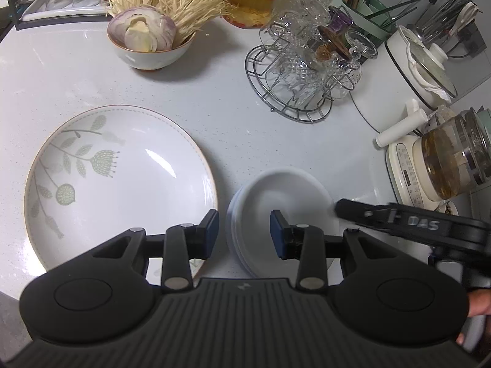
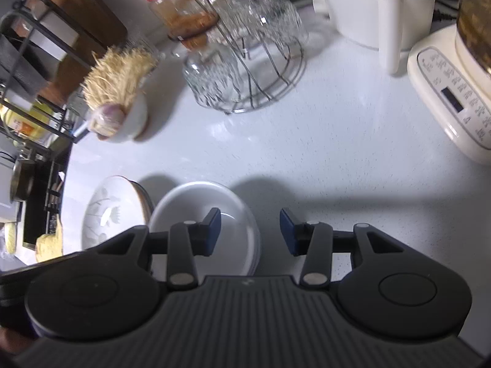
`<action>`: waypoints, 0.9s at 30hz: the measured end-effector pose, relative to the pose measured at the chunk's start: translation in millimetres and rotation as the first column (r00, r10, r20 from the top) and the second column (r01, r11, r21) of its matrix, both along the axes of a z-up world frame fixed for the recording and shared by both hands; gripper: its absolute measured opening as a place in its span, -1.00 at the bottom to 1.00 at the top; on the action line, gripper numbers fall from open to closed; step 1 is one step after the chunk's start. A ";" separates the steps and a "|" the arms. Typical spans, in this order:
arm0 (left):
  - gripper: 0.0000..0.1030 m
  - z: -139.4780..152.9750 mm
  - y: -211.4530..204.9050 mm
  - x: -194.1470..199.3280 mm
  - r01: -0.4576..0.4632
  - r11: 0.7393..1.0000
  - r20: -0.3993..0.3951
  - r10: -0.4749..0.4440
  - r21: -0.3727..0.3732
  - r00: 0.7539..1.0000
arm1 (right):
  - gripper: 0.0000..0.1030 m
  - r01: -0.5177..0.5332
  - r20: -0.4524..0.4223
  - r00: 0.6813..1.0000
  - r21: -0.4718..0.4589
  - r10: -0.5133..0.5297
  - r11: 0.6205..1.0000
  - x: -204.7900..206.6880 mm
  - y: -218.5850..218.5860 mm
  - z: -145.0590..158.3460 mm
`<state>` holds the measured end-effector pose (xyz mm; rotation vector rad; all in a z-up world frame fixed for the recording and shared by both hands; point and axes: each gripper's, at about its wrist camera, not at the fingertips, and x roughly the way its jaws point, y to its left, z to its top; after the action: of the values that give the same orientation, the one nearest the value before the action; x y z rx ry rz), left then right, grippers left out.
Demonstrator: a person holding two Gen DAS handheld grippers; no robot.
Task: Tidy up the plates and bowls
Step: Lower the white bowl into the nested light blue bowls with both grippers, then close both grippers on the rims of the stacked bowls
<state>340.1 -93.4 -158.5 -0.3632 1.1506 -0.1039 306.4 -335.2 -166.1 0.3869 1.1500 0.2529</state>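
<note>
A large white plate with a green leaf pattern lies on the white counter at the left; it also shows in the right wrist view. A stack of small plain white plates lies just right of it, and shows in the right wrist view. My left gripper is open and empty, hovering over the gap between the large plate and the stack. My right gripper is open and empty, above the stack's right edge; its body shows in the left wrist view.
A bowl of onion and enoki mushrooms stands at the back. A wire rack of glass cups, a white pot, a kettle on a cream base, a red-lidded jar and utensil holders line the right and back.
</note>
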 end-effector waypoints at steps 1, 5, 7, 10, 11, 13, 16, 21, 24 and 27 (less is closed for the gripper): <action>-0.18 0.2 -0.2 0.2 -0.004 1.000 0.001 0.004 0.002 1.000 | -0.11 -0.004 -0.013 1.000 0.006 0.004 1.000 2.2 1.0 -4.9; -0.18 -0.8 2.1 1.4 -0.021 1.000 -0.003 0.021 0.002 1.000 | -0.11 0.002 -0.059 0.998 0.029 0.000 1.000 7.3 5.4 -21.9; -0.18 -1.4 3.0 1.2 -0.027 1.000 -0.008 0.027 0.002 1.000 | -0.12 0.003 -0.080 0.997 0.041 0.001 0.999 6.9 8.2 -28.5; -0.18 -1.1 3.6 0.3 -0.027 1.000 -0.012 0.027 0.005 1.000 | -0.15 -0.004 -0.111 0.994 0.058 0.011 0.998 6.4 12.2 -37.1; -0.18 -0.6 3.2 0.1 -0.027 1.000 -0.012 0.027 0.007 1.000 | -0.14 -0.003 -0.117 0.993 0.061 0.010 0.998 6.4 13.2 -38.8; -0.18 0.7 3.4 -0.5 -0.028 1.000 -0.009 0.028 0.010 1.000 | -0.21 -0.005 -0.120 0.993 0.062 0.012 0.998 6.5 15.2 -40.8; -0.18 3.0 3.6 -1.5 -0.030 1.000 0.002 0.030 0.010 1.000 | -0.46 0.001 -0.147 0.989 0.029 0.003 1.000 9.2 16.7 -46.2; -0.18 2.9 3.4 -0.5 -0.017 1.000 -0.011 0.017 -0.013 1.000 | -0.70 0.030 -0.164 0.986 0.040 -0.023 0.999 9.8 11.6 -48.7; -0.18 1.6 -2.4 1.9 0.016 1.000 -0.017 -0.017 -0.026 1.000 | -0.71 0.054 -0.161 0.986 0.029 -0.048 0.998 8.3 6.3 -46.5; -0.14 0.0 -10.8 6.7 0.049 0.998 -0.017 -0.049 -0.037 0.999 | -0.71 0.077 -0.165 0.984 0.028 -0.071 0.997 5.0 -3.8 -46.1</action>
<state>346.8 -104.2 -158.5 -0.3691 1.1772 -0.1649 311.4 -339.0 -212.2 0.4874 1.2909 0.1783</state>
